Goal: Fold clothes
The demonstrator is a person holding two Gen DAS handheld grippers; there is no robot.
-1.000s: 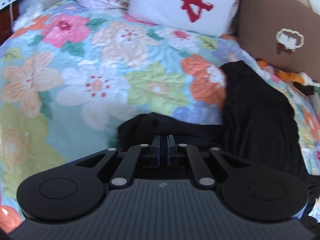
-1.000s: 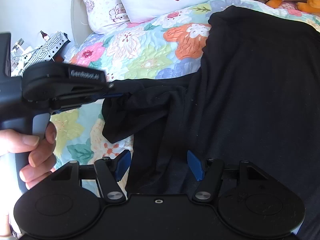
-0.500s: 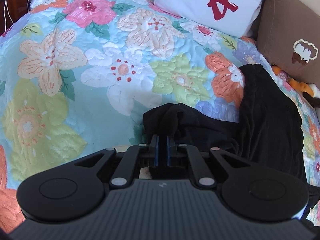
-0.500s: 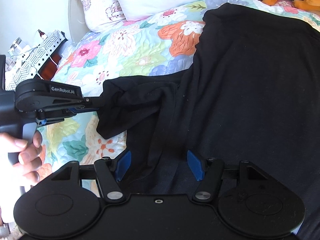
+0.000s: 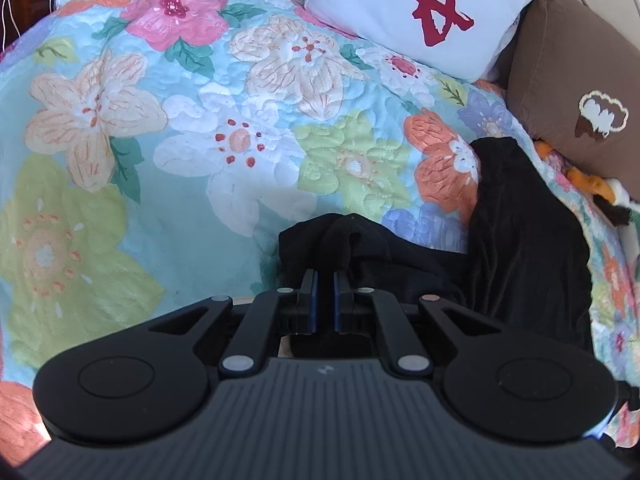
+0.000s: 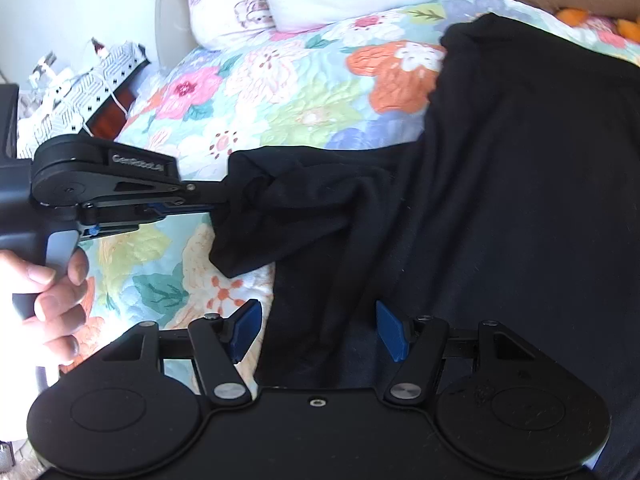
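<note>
I have a black garment (image 6: 520,200) spread over the floral quilt (image 5: 200,120), its main body lying ahead of and to the right of my right gripper's fingers, one sleeve-like end drawn out to the left. I judge it light, soft and limp: it will sag and bunch wherever I don't support it, so the hems, corners and sleeve ends are the places to hold, not the middle of the cloth.

My left gripper (image 6: 218,196) is clamped on the bunched end of that sleeve, the cloth gathered right at its fingertips and lifted clear of the quilt. A hand (image 6: 48,292) grips its handle, and the tool points down at a slant.

My right gripper (image 6: 318,330) also tilts downward, its blue pads (image 6: 246,330) standing apart. The garment's near edge lies between them, ungripped.
</note>
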